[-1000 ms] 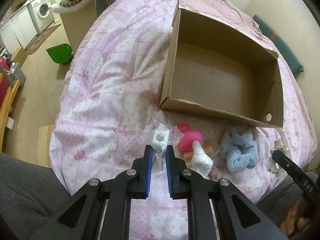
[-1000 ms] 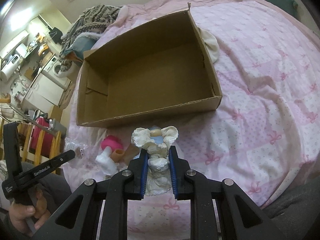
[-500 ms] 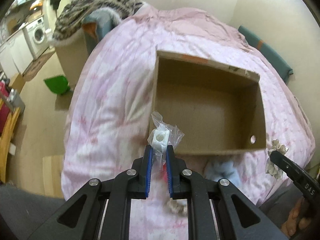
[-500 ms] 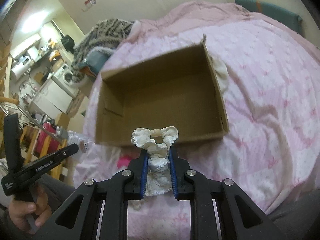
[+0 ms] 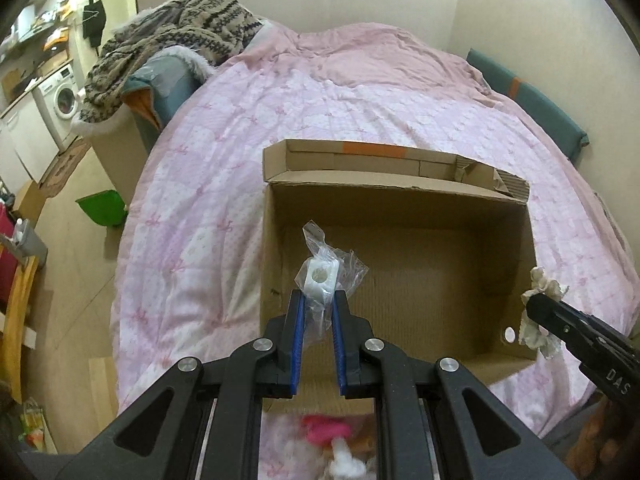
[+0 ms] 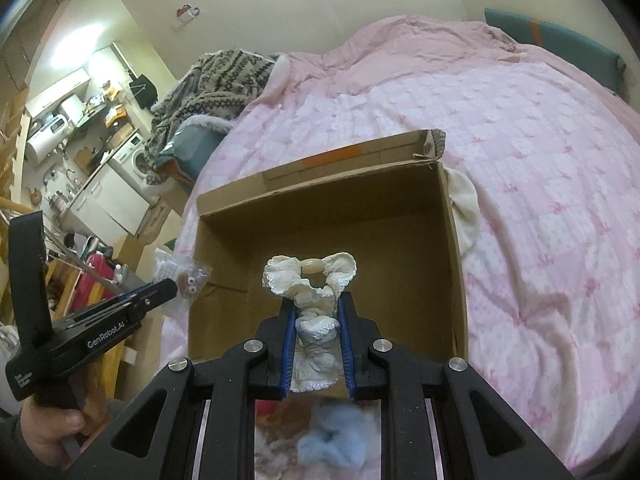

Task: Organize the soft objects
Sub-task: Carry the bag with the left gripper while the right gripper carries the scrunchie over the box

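the small clear plastic bag with a white block inside (image 5: 320,276) is clamped between the blue pads of the left tongs (image 5: 317,300), which are closed on the bag's lower part; the block and the crinkled bag top stick out past the tips. the cream frilled fabric scrunchie with a tan bead (image 6: 310,280) is clamped in the right tongs (image 6: 316,308), closed on its bunched middle, with the frilled loop standing out ahead of the tips

the relation that governs the coming move: both held items sit above the open brown cardboard box (image 5: 400,280), inside its outline in each wrist view, and the box floor lies ahead of and below both tongs. the box appears empty. its long axis runs left to right across both views. the left tongs stand toward the box's left wall, the right tongs toward its right wall; neither is clearly nearer the floor. judgement: the step in hand is placing, and the next move calls for lowering and opening over the box floor

further soft items wait on the near side of the box: a pink soft piece (image 5: 324,428), white fluff (image 5: 346,460) and a light blue fluffy scrunchie (image 6: 332,444), all blurred

the box rests on a bed with a pink patterned quilt (image 5: 224,184). beyond it are a patterned knit blanket (image 5: 176,32) on a chair, a washing machine (image 5: 60,100) and a plain wall
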`<state>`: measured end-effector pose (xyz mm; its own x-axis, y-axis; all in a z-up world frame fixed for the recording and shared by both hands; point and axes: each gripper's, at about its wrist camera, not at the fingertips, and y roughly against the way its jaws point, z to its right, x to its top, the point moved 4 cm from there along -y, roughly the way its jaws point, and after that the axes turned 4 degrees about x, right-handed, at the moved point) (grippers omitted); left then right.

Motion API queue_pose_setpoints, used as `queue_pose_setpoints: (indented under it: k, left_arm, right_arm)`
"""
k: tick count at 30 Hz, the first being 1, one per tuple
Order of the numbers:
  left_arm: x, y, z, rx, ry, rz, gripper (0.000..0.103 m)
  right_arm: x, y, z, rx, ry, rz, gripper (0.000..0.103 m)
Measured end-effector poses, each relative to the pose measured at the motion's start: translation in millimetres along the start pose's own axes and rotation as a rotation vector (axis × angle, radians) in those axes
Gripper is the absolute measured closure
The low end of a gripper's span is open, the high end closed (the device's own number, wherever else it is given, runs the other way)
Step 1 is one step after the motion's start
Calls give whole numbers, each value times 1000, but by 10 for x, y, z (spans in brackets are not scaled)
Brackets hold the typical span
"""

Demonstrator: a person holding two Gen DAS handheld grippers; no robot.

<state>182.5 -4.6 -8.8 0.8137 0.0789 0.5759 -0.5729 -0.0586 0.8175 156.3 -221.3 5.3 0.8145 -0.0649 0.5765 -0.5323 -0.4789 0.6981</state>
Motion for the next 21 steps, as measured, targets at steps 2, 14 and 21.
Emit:
queue_pose_setpoints:
  k: [2, 14, 21]
  left_arm:
    - [-23, -110, 12, -6, 3, -7, 91]
    - [-274, -565, 82, -16, -43, -44, 91]
    - [-317, -591, 151, -43, -69, -47, 91]
  right_arm:
    - [-1, -107, 74, -11, -5, -9, 82]
    - [-268, -593, 417, -72, -81, -142, 81]
    - [-350, -662, 386, -88, -62, -171, 81]
